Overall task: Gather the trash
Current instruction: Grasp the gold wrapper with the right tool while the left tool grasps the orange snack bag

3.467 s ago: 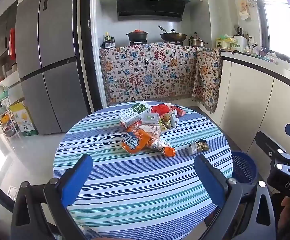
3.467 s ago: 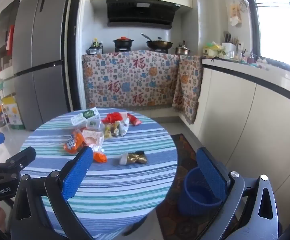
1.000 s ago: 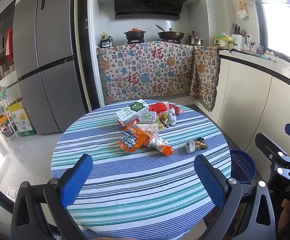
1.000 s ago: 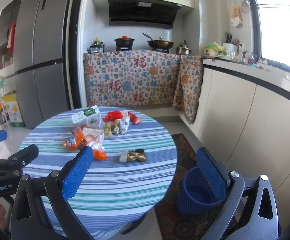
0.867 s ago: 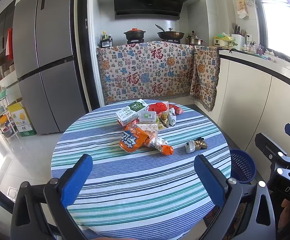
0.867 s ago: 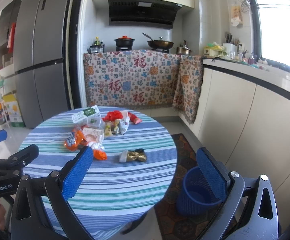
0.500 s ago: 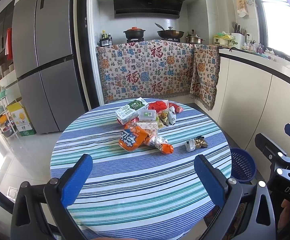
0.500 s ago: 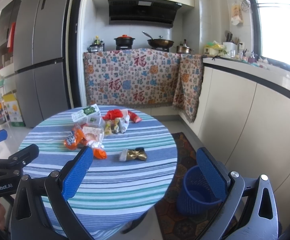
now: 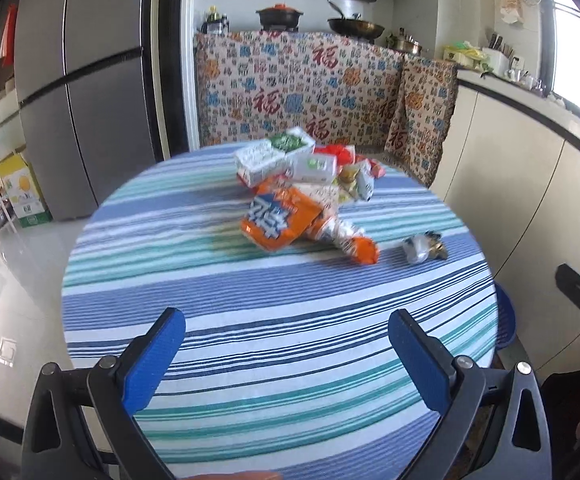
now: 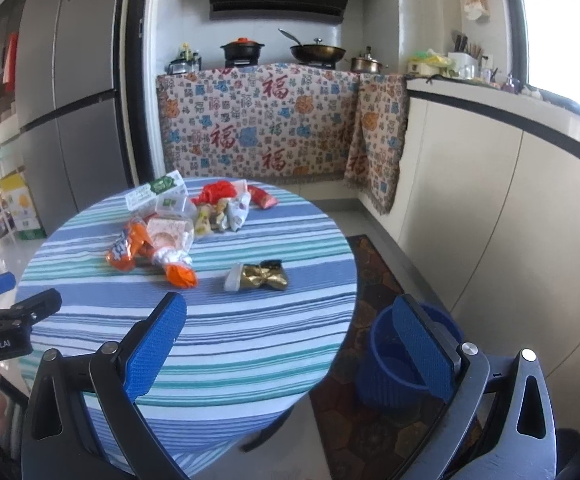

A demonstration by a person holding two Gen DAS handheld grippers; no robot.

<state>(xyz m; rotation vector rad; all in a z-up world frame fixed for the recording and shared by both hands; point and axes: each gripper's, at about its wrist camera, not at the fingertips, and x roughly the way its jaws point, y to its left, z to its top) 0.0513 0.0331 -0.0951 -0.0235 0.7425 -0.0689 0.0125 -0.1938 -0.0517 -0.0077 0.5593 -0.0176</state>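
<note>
Left tongs and right tongs spread wide and empty over near tabletop, likely readied for first pick; ahead, gold wrapper alone, then trash pile; blue bin under right tongs, presumably for drops.

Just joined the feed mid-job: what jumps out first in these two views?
A heap of wrappers and cartons sits on the far half of the round striped table, with a gold wrapper lying apart, nearer the right edge. A blue bin stands on the floor right of the table. Both the left gripper and the right gripper hover open and empty.
</note>
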